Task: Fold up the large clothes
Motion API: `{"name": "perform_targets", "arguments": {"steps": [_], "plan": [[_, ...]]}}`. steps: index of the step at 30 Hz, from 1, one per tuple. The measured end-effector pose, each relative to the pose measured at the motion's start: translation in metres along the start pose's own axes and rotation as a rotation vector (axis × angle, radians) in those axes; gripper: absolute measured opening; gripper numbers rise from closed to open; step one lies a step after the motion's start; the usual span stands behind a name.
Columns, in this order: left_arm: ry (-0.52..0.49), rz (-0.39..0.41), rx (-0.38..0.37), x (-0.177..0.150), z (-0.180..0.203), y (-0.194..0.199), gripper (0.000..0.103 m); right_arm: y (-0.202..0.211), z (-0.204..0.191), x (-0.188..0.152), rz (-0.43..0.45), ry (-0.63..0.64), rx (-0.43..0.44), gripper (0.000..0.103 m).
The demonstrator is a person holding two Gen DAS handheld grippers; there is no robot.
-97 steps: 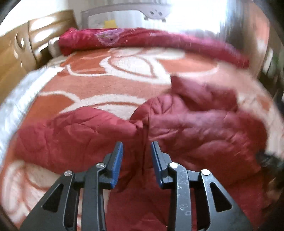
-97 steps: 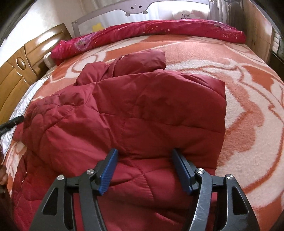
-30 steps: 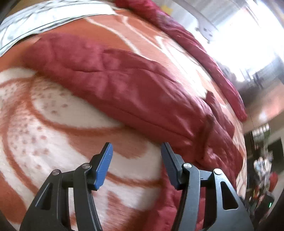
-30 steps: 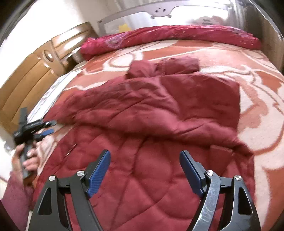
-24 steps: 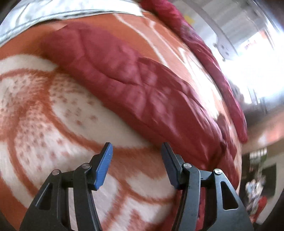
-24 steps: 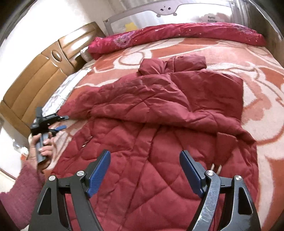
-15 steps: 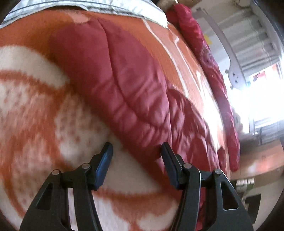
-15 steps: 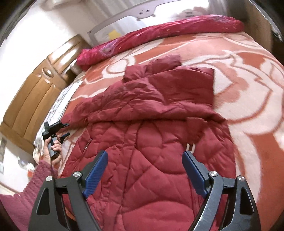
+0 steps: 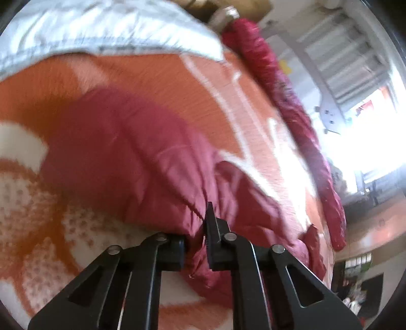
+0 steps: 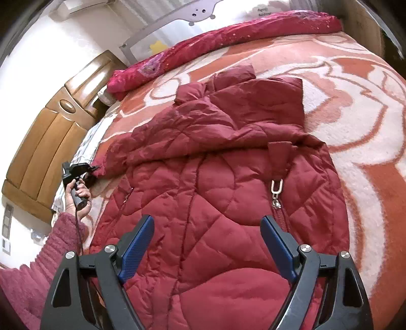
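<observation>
A dark red quilted coat lies spread on the bed, hood at the far end, one sleeve stretched out to the left. In the left wrist view my left gripper is shut on the cuff end of that sleeve, with red fabric pinched between the jaws. The right wrist view shows it held by a hand at the sleeve tip. My right gripper is open and empty, hovering above the coat's lower front.
The bed carries an orange and cream patterned blanket. A rolled magenta quilt lies along the far side. A wooden headboard stands at the left, with a grey bed rail behind.
My left gripper moved onto the sleeve end and shut on it. My right gripper stayed open and drew back above the coat's lower part.
</observation>
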State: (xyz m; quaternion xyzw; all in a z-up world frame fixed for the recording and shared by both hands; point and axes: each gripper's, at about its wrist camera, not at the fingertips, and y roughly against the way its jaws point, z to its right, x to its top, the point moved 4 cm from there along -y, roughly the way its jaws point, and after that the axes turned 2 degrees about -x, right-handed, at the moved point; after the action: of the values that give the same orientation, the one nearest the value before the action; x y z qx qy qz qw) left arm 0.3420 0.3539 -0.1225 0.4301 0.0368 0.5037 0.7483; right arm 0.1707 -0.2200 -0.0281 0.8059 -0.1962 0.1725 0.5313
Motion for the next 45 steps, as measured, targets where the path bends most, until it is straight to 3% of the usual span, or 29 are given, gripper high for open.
{"name": "perform_targets", "arguments": {"steps": [7, 13, 19, 23, 30, 39, 45], "plan": [[-0.181, 0.062, -0.115, -0.014, 0.07, 0.045, 0.008, 0.0, -0.002, 0.001, 0.013, -0.014, 0.024, 0.087], [-0.371, 0.061, -0.24, -0.056, 0.148, 0.074, 0.007, 0.003, 0.006, 0.006, 0.033, -0.039, 0.027, 0.087], [-0.547, -0.009, -0.349, -0.118, 0.218, 0.077, 0.007, 0.007, 0.017, 0.012, 0.06, -0.077, 0.044, 0.087], [-0.652, -0.067, -0.378, -0.158, 0.253, 0.066, 0.007, 0.01, 0.029, 0.016, 0.074, -0.118, 0.059, 0.087], [-0.774, -0.14, -0.389, -0.218, 0.287, 0.048, 0.007, 0.016, 0.053, 0.027, 0.11, -0.183, 0.059, 0.087], [-0.912, -0.236, -0.363, -0.288, 0.303, 0.018, 0.007, 0.008, 0.074, 0.051, 0.154, -0.235, 0.086, 0.087], [-1.013, -0.289, -0.285, -0.326, 0.299, -0.009, 0.007, -0.009, 0.086, 0.072, 0.147, -0.284, 0.13, 0.088]]}}
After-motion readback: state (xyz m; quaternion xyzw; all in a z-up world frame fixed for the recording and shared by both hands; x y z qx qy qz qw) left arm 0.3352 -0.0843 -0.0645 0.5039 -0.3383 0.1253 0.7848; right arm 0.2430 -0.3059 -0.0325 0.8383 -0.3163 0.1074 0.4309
